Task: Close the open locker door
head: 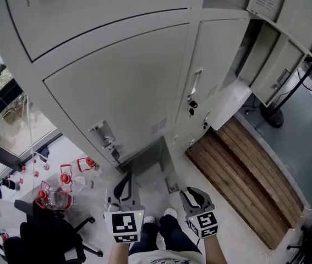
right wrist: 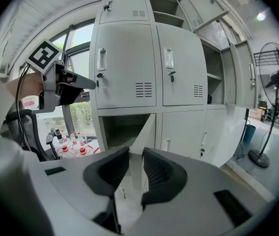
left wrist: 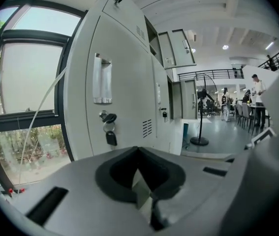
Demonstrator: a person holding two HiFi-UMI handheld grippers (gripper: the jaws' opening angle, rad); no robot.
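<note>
Hanging ajar at centre frame, the grey locker door (right wrist: 146, 132) bares a dim compartment (right wrist: 119, 129), while the left gripper (left wrist: 137, 149) sits pinched shut and the right gripper (right wrist: 136, 150) parted, both empty.

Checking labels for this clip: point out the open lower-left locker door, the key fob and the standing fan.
open lower-left locker door (right wrist: 145, 134), right gripper view, middle of its panel
key fob (left wrist: 111, 138), left gripper view, black body
standing fan (right wrist: 278, 77), right gripper view, hub
</note>
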